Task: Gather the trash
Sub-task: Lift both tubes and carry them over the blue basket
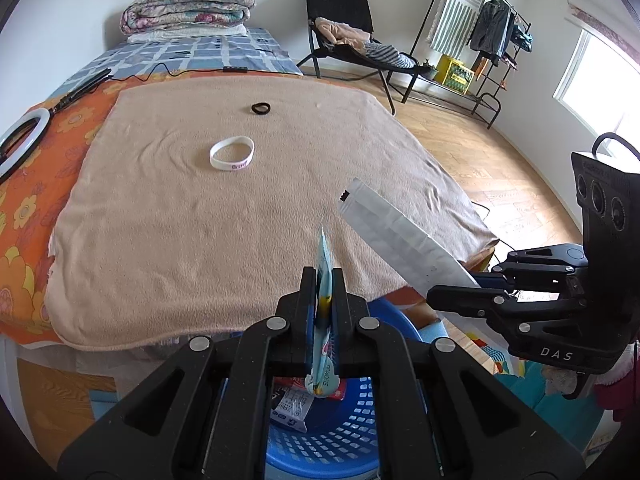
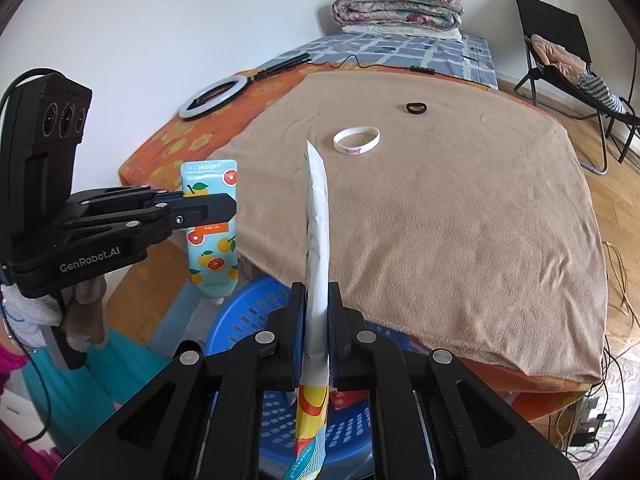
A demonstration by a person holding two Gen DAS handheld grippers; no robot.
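Two pouches: fruit-print pouch, white pouch; two rings: white wristband, black hair tie; one basket.

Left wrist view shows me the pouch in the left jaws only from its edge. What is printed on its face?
Observer: The pouch is light blue, with oranges and grapefruit slices.
Operator: Where does its cap point?
Observer: Down, toward the rim of the blue basket.
Operator: Is the other piece of trash all white?
Observer: No. The lower end of the wrapper is yellow, orange and blue.
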